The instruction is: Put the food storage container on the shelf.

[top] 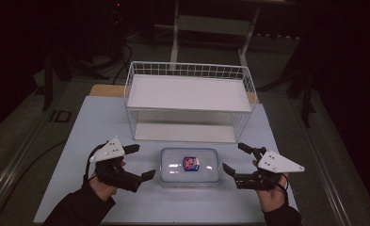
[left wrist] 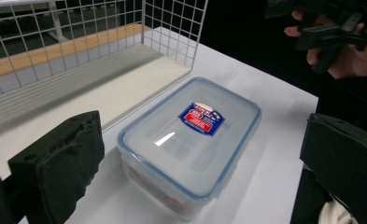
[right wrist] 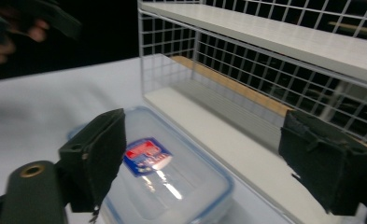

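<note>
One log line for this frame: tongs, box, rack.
left tongs: open, left of box | right tongs: open, right of box | lidded box: on table, untouched | wire rack: behind box

The clear container (top: 190, 166) has a blue-rimmed lid and a red-and-blue label (top: 190, 163); something possibly reddish shows inside. The wire basket (top: 187, 70) is white, the counter (top: 102, 122) pale.

I'm looking at a dim lab or test room. A white table (top: 102, 122) stands on a grey floor (top: 27, 136), cables (top: 121, 56) trail behind, and a metal frame (top: 211, 23) stands beyond.
</note>
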A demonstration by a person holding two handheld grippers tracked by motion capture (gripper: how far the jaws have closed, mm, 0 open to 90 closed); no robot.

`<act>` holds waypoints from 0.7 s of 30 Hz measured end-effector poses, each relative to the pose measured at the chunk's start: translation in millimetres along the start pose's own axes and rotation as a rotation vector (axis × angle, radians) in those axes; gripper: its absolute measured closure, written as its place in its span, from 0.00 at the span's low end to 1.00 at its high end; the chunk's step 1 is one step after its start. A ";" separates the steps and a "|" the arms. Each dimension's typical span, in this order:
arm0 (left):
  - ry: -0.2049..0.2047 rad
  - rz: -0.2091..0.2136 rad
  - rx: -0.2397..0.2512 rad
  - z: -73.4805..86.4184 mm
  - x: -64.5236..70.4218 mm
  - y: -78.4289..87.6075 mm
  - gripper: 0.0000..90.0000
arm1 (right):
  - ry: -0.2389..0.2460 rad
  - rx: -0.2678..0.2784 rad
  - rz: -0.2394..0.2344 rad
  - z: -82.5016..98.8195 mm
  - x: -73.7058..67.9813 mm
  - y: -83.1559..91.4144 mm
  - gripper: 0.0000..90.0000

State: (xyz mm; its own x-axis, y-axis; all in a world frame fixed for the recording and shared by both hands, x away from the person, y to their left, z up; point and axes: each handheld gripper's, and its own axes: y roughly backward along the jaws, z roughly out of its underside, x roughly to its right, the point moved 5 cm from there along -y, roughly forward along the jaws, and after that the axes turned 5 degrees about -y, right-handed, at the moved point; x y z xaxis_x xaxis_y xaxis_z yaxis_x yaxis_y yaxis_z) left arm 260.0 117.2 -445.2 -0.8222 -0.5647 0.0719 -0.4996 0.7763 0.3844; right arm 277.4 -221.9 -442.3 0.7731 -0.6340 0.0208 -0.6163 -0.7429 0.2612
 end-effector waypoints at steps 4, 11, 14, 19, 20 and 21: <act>0.011 0.008 -0.007 -1.5 -4.5 -10.8 0.00 | -0.026 -0.009 -0.022 1.8 0.3 0.2 0.15; 0.063 0.029 -0.035 6.4 -20.1 -29.1 0.00 | -0.079 -0.073 -0.058 9.0 -0.5 -4.1 0.16; 0.114 0.040 -0.045 12.5 -28.5 -37.0 0.00 | -0.081 -0.089 -0.057 12.3 -2.4 -7.0 0.13; 0.226 0.077 -0.074 24.1 -38.8 -49.2 0.00 | -0.086 -0.088 0.001 14.5 -3.2 -10.6 0.11; 0.263 0.084 -0.096 27.8 -40.1 -51.9 0.00 | -0.092 -0.090 -0.008 15.2 -3.6 -10.7 0.11; 0.279 0.082 -0.107 29.7 -40.2 -53.6 0.00 | -0.088 -0.091 0.005 16.2 -3.8 -10.9 0.11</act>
State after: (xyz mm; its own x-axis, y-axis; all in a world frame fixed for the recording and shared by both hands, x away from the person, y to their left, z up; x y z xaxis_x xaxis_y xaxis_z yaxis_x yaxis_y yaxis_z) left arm 311.7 106.6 -496.1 -0.7446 -0.5677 0.3512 -0.3906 0.7971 0.4604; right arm 278.8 -214.9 -460.9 0.7517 -0.6567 -0.0615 -0.6006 -0.7201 0.3475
